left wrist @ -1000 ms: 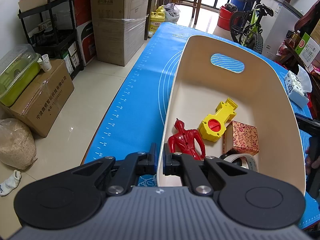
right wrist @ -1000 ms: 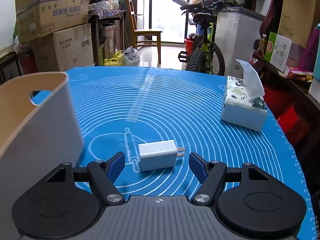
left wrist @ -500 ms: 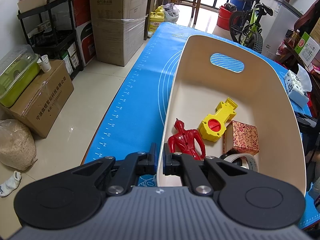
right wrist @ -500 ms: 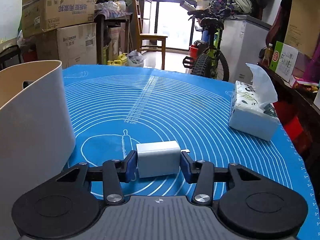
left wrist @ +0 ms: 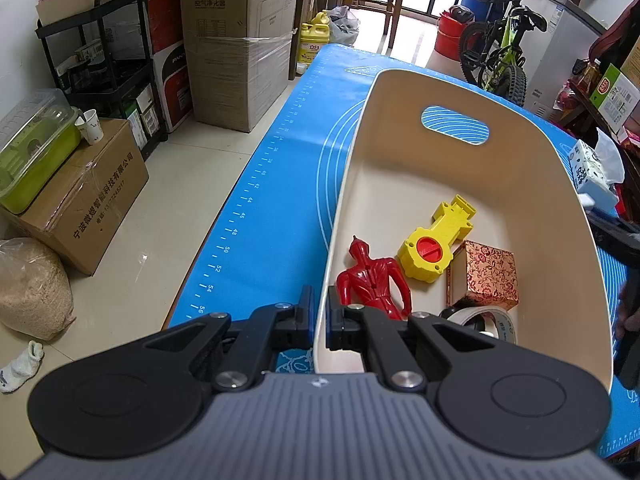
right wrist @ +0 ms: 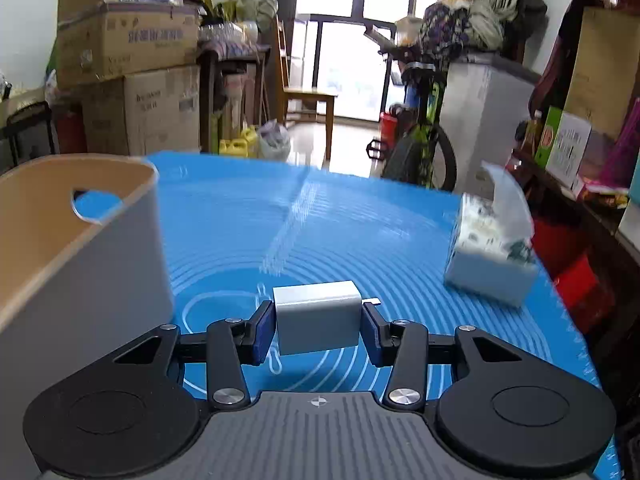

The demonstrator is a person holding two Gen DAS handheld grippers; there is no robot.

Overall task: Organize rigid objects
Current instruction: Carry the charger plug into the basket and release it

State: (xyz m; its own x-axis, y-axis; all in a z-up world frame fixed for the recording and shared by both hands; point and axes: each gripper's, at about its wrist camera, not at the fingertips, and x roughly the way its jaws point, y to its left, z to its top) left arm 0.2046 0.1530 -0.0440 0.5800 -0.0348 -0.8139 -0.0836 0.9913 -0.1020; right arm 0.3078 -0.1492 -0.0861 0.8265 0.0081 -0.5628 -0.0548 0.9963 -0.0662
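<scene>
My left gripper is shut on the near rim of a cream storage bin on the blue mat. The bin holds a red figure, a yellow toy with a red centre, a patterned box and a tape roll. My right gripper is shut on a white charger plug and holds it above the mat, right of the bin.
A tissue box stands on the blue mat at the right. Cardboard boxes, a black shelf and a sack lie on the floor to the left. A bicycle stands beyond the table's far end.
My right gripper closed on the white charger plug and lifted it off the mat. My left gripper stays shut on the bin rim.
</scene>
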